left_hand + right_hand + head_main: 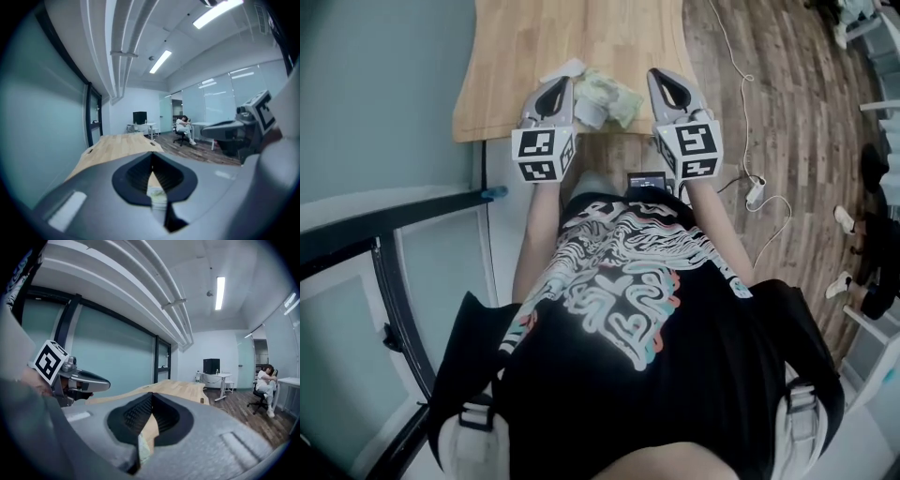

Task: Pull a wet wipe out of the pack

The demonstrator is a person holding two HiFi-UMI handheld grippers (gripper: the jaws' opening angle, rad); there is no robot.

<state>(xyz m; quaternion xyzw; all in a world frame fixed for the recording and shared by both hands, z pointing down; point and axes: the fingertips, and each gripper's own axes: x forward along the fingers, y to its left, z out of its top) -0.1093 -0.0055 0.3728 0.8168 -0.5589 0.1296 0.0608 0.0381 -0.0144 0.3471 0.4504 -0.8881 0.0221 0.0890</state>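
Pale wood makes up the table (516, 56), and the greenish, crumpled pack (614, 98) of wet wipes sits at its near end, right between the two grippers as the head view shows them. A white sheet (565, 69) pokes out just beside the tip of the left gripper (560, 84), against the pack's far left corner. More white shows at the pack's near left side (one wipe or two, I cannot tell). The right gripper (659, 77) stands just beside the pack's right edge. Both grippers point away from the person, side by side and roughly parallel, with their marker cubes nearest the black printed shirt (619, 319).

In the left gripper view the fingers (139, 174) are pressed together and meet in one thin line. Low in the slit between them a white-green patch (157, 197) shows, with table wood above it. Whether it is pinched there or only lies underneath cannot be told. The right gripper view reads much the same: its fingers (135, 414) are closed tip to tip, and a pale fold (143, 448) sits low in the slit, again not clearly gripped. Each gripper view catches the other gripper off to one side.

Brown plank floor (787, 103) lies to the right of the table, and a thin white cable (741, 103) trails across it.
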